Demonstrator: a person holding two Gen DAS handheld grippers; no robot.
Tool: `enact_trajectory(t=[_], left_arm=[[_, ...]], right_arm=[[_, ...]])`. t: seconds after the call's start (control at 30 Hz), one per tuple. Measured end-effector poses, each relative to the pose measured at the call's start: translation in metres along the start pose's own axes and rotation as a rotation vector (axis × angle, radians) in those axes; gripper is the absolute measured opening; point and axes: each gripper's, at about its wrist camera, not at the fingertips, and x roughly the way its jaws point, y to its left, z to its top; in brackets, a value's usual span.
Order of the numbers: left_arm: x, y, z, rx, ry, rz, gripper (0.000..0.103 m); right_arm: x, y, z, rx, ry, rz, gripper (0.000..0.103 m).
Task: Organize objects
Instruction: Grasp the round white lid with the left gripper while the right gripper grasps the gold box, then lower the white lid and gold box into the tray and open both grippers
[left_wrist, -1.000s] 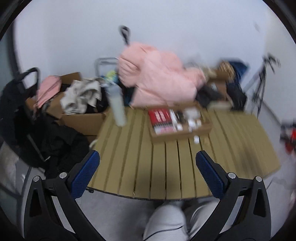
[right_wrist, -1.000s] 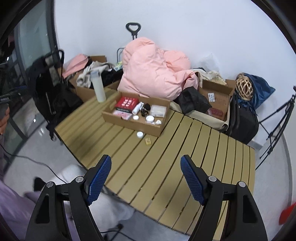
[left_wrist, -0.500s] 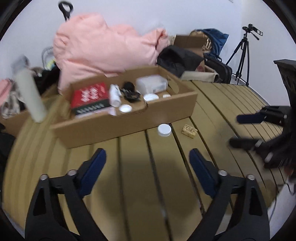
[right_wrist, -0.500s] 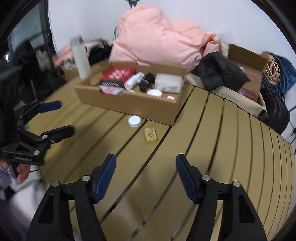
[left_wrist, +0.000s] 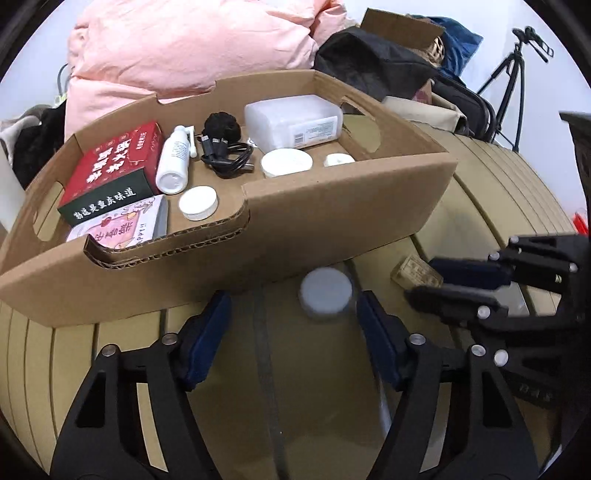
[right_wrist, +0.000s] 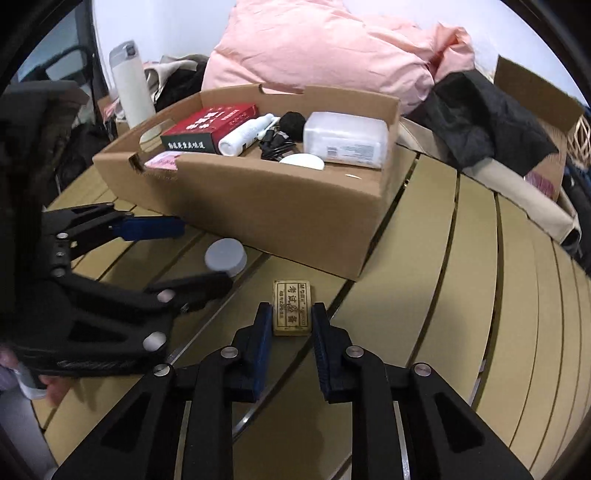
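A small white round lid (left_wrist: 325, 291) lies on the slatted table just in front of the cardboard box (left_wrist: 332, 225). My left gripper (left_wrist: 293, 306) is open, its pads either side of the lid and just short of it. A small yellow eraser (right_wrist: 291, 308) lies on the table to the right of the lid (right_wrist: 225, 256). My right gripper (right_wrist: 290, 321) has closed in around the eraser, with its pads at the eraser's two long sides. The box (right_wrist: 280, 206) holds a red carton, a white bottle, a black cable, a clear plastic container and white lids.
A pink quilt (right_wrist: 325, 51) and a black bag (right_wrist: 480, 122) lie behind the box. A white flask (right_wrist: 131, 85) stands at the table's far left. A tripod (left_wrist: 513, 74) stands at the right. Bare slats (right_wrist: 461, 295) extend to the right.
Both grippers have moved forward and down to the table. The left one now brackets the lid. The right one has narrowed from wide open to around the eraser.
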Motion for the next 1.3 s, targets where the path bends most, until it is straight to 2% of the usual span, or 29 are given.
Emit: enact_trajectory(t=[0.03, 0.07, 0.1, 0.33, 0.53, 0.63, 0.77, 0.87, 0.93, 1.0, 1.1, 1.17, 1.23, 1.3], left_arm=[[0.0, -0.002, 0.001, -0.005, -0.007, -0.018, 0.054], [0.001, -0.005, 0.002, -0.008, -0.013, -0.007, 0.036], [0.001, -0.005, 0.002, -0.013, -0.019, 0.009, 0.025], [-0.006, 0.005, 0.0, -0.095, -0.021, -0.039, 0.025], [-0.042, 0.02, -0.008, -0.175, -0.061, -0.091, 0.025], [-0.081, 0.026, -0.013, -0.216, -0.08, -0.127, 0.025], [-0.157, 0.029, -0.023, -0.197, -0.122, -0.135, 0.025], [-0.219, 0.041, -0.03, -0.198, -0.211, -0.1, 0.025], [-0.25, 0.052, -0.03, -0.233, -0.254, -0.126, 0.025], [-0.272, 0.062, -0.022, -0.279, -0.258, -0.161, 0.025], [-0.299, 0.077, 0.009, -0.326, -0.232, -0.159, 0.025], [-0.321, 0.093, 0.034, -0.345, -0.27, -0.174, 0.025], [-0.327, 0.105, 0.056, -0.346, -0.23, -0.148, 0.025], [-0.318, 0.116, 0.079, -0.369, -0.171, -0.182, 0.025]], right_arm=[[-0.001, -0.002, -0.001, 0.007, -0.006, 0.006, 0.023], [-0.001, -0.002, -0.001, 0.007, -0.012, 0.006, 0.023], [-0.001, -0.002, -0.002, 0.007, -0.015, 0.004, 0.023], [-0.011, -0.002, -0.002, 0.01, -0.039, 0.0, 0.024], [-0.04, -0.007, -0.009, 0.059, -0.069, -0.01, 0.023], [-0.065, -0.003, -0.017, 0.078, -0.078, -0.021, 0.023], [-0.108, 0.015, -0.028, 0.068, -0.083, -0.025, 0.023], [-0.152, 0.034, -0.034, 0.034, -0.109, -0.009, 0.023], [-0.184, 0.041, -0.033, 0.044, -0.151, 0.005, 0.023], [-0.211, 0.042, -0.023, 0.08, -0.191, 0.035, 0.023], [-0.242, 0.044, 0.003, 0.096, -0.227, 0.039, 0.023], [-0.263, 0.042, 0.026, 0.096, -0.235, 0.048, 0.023], [-0.281, 0.04, 0.052, 0.064, -0.235, 0.058, 0.023], [-0.287, 0.031, 0.077, 0.067, -0.195, 0.095, 0.023]])
